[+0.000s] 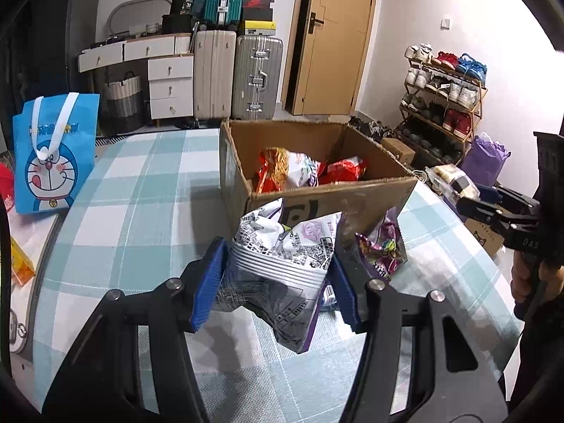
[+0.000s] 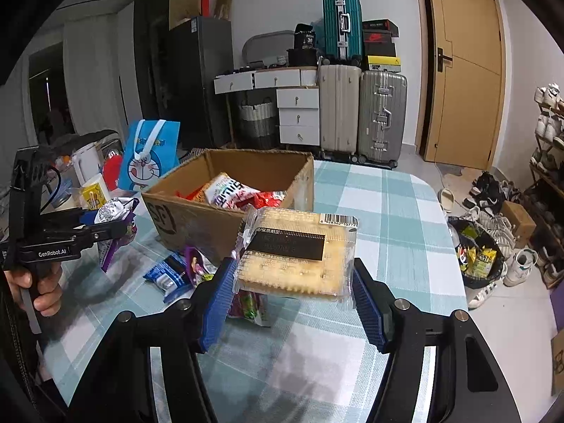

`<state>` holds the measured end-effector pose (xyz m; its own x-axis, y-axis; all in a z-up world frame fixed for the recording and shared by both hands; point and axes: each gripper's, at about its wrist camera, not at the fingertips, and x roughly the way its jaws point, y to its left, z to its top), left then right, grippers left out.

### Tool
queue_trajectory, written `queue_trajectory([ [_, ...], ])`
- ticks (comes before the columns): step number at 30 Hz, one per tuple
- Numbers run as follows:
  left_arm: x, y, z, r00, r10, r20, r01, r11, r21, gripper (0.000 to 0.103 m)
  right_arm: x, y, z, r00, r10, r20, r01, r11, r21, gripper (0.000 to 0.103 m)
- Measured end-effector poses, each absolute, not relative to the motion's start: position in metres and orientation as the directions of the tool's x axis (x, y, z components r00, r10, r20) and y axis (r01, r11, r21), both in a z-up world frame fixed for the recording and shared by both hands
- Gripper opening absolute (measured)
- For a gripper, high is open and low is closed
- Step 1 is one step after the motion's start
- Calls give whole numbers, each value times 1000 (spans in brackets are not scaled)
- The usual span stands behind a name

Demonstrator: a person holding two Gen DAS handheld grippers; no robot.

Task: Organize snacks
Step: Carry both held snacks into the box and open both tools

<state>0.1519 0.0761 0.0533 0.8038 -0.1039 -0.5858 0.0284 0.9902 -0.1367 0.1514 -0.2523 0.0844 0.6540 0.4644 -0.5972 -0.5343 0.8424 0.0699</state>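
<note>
My left gripper [image 1: 278, 278] is shut on a white and purple snack bag [image 1: 282, 261] and holds it above the table, just in front of the cardboard box [image 1: 338, 204]. The box holds red and orange snack packets [image 1: 289, 171]. My right gripper [image 2: 294, 292] is shut on a clear pack of crackers [image 2: 296, 252] and holds it above the table, near the box [image 2: 187, 218]. A purple candy bag [image 1: 382, 250] lies by the box. A blue packet [image 2: 165, 275] and a green and red packet [image 2: 248, 305] lie on the table below the crackers.
The table [image 2: 380, 211] has a teal checked cloth. A blue Doraemon bag [image 1: 53, 151] stands at its left edge, with a yellow carton [image 2: 93, 194] nearby. Suitcases [image 2: 363, 112], drawers, a door, a shoe rack [image 1: 444, 98] and a trash bin [image 2: 479, 257] stand around.
</note>
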Motion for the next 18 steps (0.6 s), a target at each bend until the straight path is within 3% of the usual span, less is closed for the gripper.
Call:
queue_trajectory([
  [18,173,66,101,842,-94,-531,22,990,-140,54,158,-230,107,661,488,-571,-534,839,98,65],
])
